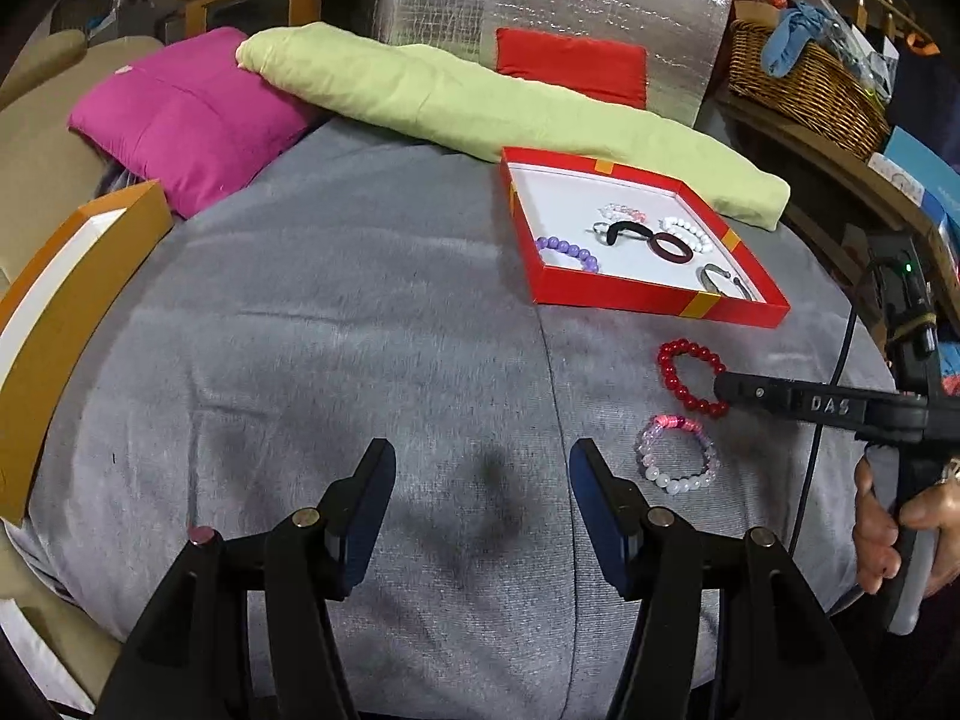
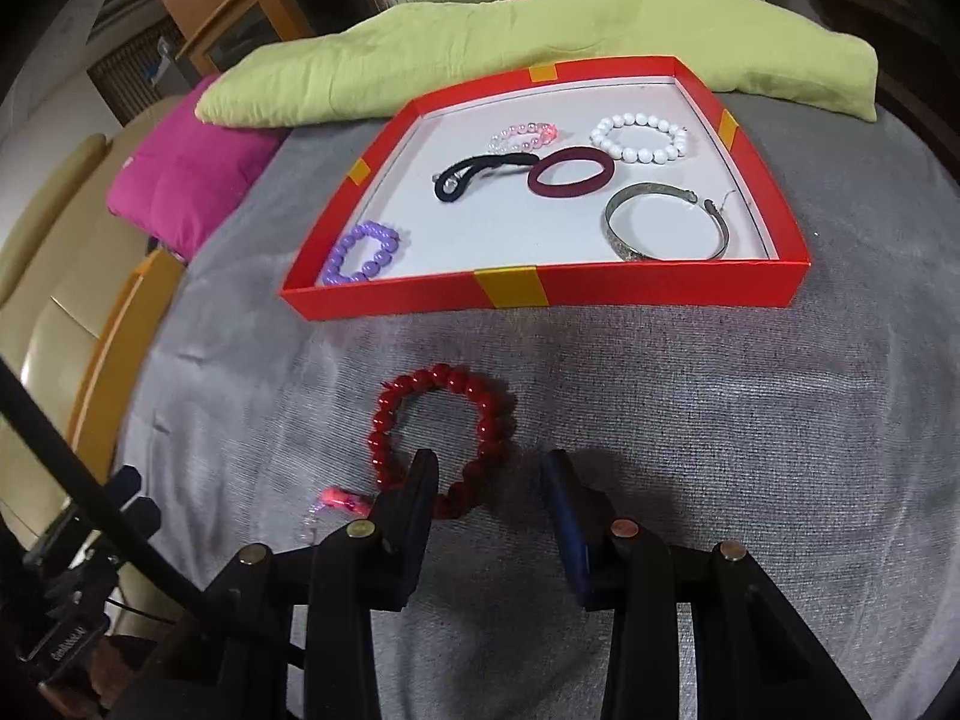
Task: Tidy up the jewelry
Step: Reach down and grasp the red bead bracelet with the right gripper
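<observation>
A red bead bracelet [image 2: 444, 438] lies on the grey cloth in front of a red box [image 2: 678, 291]; it also shows in the left wrist view [image 1: 687, 375]. My right gripper [image 2: 489, 480] is open, its left finger over the bracelet's near side. In the left wrist view the right gripper [image 1: 729, 387] reaches in from the right. A pink and clear bead bracelet [image 1: 678, 453] lies nearer. The red box [image 1: 624, 291] holds several bracelets and hair ties. My left gripper [image 1: 483, 471] is open and empty over bare cloth.
A green pillow [image 2: 540, 54] and a magenta cushion [image 1: 186, 114] lie behind the box. An orange box [image 1: 54, 330] stands at the left edge. A wicker basket [image 1: 804, 90] sits on a shelf at the right.
</observation>
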Demonstrator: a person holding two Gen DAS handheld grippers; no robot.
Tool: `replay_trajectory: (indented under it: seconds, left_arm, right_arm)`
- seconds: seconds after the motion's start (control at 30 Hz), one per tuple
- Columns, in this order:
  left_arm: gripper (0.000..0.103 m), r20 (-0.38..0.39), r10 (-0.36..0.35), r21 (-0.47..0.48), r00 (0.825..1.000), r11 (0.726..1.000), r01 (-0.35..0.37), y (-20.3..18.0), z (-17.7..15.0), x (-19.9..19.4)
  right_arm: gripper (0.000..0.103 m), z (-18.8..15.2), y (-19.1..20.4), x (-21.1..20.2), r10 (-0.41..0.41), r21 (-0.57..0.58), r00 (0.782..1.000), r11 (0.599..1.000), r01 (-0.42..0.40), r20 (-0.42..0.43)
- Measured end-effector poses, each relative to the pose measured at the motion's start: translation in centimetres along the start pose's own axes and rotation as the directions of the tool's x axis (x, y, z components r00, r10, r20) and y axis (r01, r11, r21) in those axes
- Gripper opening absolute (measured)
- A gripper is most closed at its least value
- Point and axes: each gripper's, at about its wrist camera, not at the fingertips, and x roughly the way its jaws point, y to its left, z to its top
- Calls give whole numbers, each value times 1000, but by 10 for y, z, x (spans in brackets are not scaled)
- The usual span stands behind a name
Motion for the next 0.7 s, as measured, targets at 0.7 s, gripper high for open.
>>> replay_trajectory:
  seconds: [0.7]
  left_arm:
    - [61,61,-67,126,996,990,59,-28,-27,-30]
  right_arm:
    - [10,-16,5,-17,-176,-108,970,975,196,169]
